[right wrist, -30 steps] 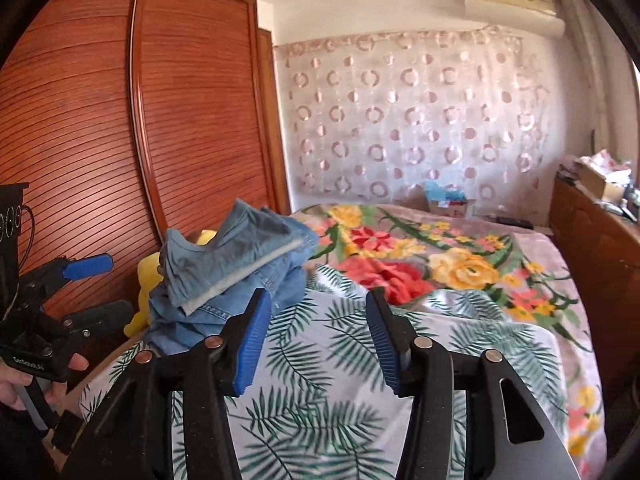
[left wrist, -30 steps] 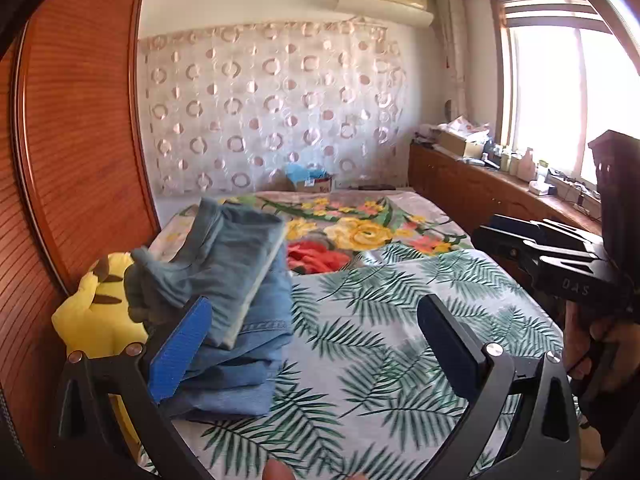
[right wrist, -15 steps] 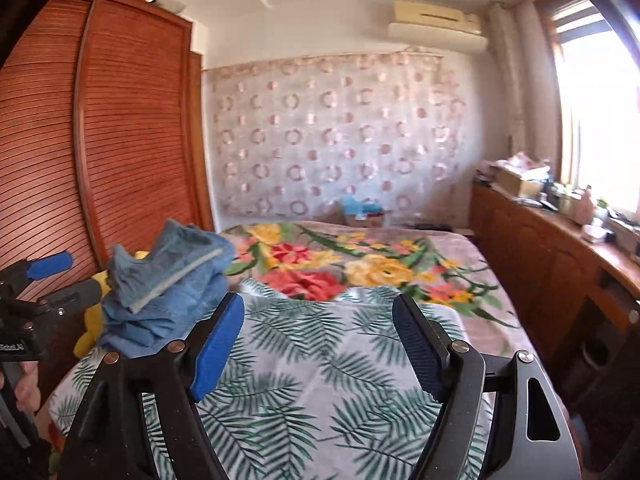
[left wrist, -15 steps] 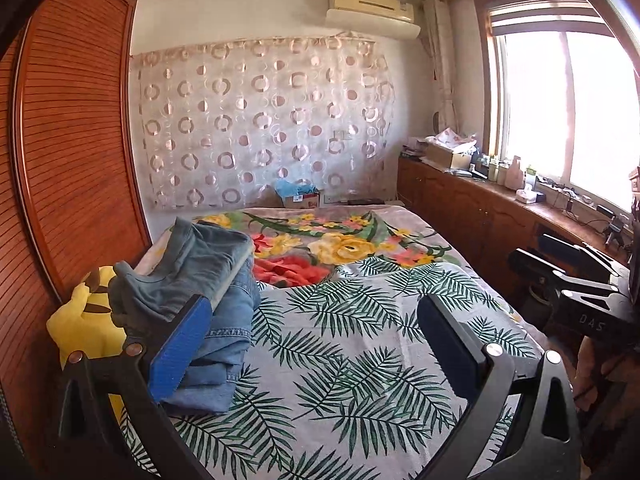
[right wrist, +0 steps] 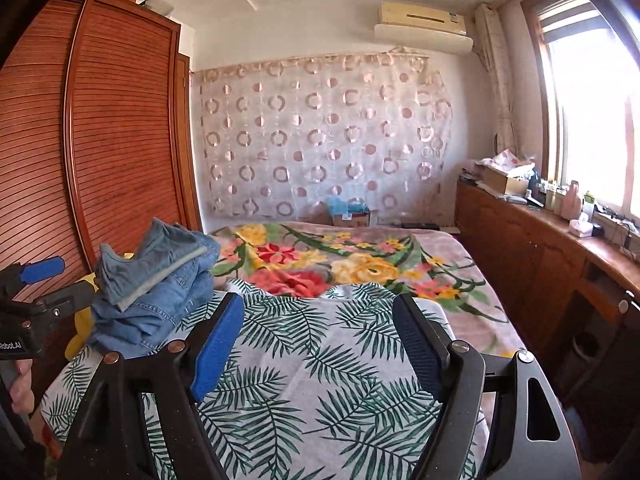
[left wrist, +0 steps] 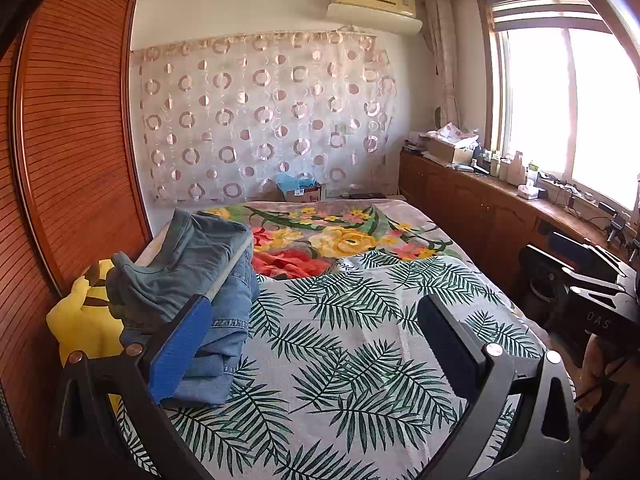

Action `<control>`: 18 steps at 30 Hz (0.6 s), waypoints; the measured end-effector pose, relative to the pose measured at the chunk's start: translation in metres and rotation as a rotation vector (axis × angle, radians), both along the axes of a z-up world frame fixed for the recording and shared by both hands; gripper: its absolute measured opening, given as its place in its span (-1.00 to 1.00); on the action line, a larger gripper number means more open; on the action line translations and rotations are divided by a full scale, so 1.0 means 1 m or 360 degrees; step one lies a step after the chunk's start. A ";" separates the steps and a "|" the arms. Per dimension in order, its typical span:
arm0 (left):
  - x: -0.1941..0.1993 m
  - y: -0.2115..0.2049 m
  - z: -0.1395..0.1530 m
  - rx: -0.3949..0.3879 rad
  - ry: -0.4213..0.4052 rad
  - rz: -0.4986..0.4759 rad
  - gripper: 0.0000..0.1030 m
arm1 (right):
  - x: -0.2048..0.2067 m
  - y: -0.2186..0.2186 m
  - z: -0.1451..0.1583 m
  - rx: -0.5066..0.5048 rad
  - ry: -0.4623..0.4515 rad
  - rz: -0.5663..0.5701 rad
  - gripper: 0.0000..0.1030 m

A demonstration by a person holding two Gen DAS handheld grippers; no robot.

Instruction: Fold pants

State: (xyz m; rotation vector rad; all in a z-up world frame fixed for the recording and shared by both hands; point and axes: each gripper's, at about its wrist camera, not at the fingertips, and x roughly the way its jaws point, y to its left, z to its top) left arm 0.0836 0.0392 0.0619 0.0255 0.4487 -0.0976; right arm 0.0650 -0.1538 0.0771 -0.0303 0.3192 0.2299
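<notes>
A stack of folded blue jeans (left wrist: 208, 280) lies at the left edge of the bed, on the palm-leaf sheet (left wrist: 360, 340); it also shows in the right wrist view (right wrist: 156, 284). My left gripper (left wrist: 316, 336) is open and empty, held above the near part of the bed, to the right of the stack. My right gripper (right wrist: 320, 340) is open and empty above the sheet, with the stack to its left. Each gripper shows in the other's view, the right one (left wrist: 592, 280) and the left one (right wrist: 36, 304).
A yellow plush toy (left wrist: 84, 320) sits between the jeans and the wooden wardrobe (left wrist: 72, 160). A floral blanket (left wrist: 340, 236) covers the far half of the bed. A wooden counter (left wrist: 500, 208) with clutter runs along the right under the window.
Both grippers have pulled back and risen away from the bed, so the jeans stack looks smaller and more of the room shows. The right gripper's jaws have opened wider.
</notes>
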 end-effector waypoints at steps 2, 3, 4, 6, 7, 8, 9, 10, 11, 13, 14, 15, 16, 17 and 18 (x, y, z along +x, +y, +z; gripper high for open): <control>0.000 0.000 0.000 0.0000 -0.0001 0.0003 0.99 | -0.003 -0.002 -0.001 0.0002 -0.0004 -0.0004 0.52; 0.000 0.000 0.000 -0.0002 -0.0001 0.0002 0.99 | -0.004 -0.003 -0.001 0.0006 -0.0005 -0.0008 0.52; 0.000 0.000 0.000 -0.0003 0.0000 0.0001 0.99 | -0.004 -0.003 -0.001 0.0009 -0.0004 -0.0007 0.52; 0.000 0.000 0.000 -0.0002 0.0000 0.0002 0.99 | -0.004 -0.006 -0.003 0.0008 -0.0001 -0.0010 0.52; 0.000 0.000 0.000 -0.0002 -0.0001 0.0002 0.99 | -0.003 -0.008 -0.004 0.0009 -0.0001 -0.0012 0.52; 0.000 0.000 0.000 -0.0002 -0.0001 0.0000 0.99 | -0.002 -0.010 -0.005 0.0010 0.0000 -0.0013 0.52; 0.000 0.000 0.000 -0.0002 -0.0002 0.0000 0.99 | -0.001 -0.012 -0.005 0.0011 0.0001 -0.0013 0.52; 0.000 0.000 0.000 -0.0001 -0.0002 0.0001 0.99 | -0.001 -0.012 -0.005 0.0011 -0.0002 -0.0014 0.52; 0.000 0.000 0.000 -0.0001 -0.0001 0.0001 0.99 | -0.001 -0.014 -0.007 0.0011 -0.0004 -0.0016 0.52; 0.000 0.000 0.000 -0.0003 -0.0003 0.0002 0.99 | 0.000 -0.014 -0.008 0.0013 -0.0003 -0.0013 0.52; 0.000 0.001 0.000 -0.0005 -0.0004 0.0005 0.99 | 0.001 -0.016 -0.010 0.0014 -0.0003 -0.0010 0.52; 0.000 0.001 0.000 -0.0006 -0.0005 0.0006 0.99 | 0.002 -0.017 -0.012 0.0012 -0.0005 -0.0011 0.52; 0.000 0.001 0.000 -0.0005 -0.0005 0.0006 0.99 | 0.003 -0.017 -0.012 0.0009 -0.0006 -0.0013 0.52; 0.000 0.001 0.000 -0.0002 -0.0004 0.0005 0.99 | 0.003 -0.017 -0.013 0.0008 -0.0005 -0.0013 0.52; 0.000 0.001 0.000 -0.0001 -0.0004 0.0004 0.99 | 0.003 -0.017 -0.012 0.0012 -0.0002 -0.0010 0.52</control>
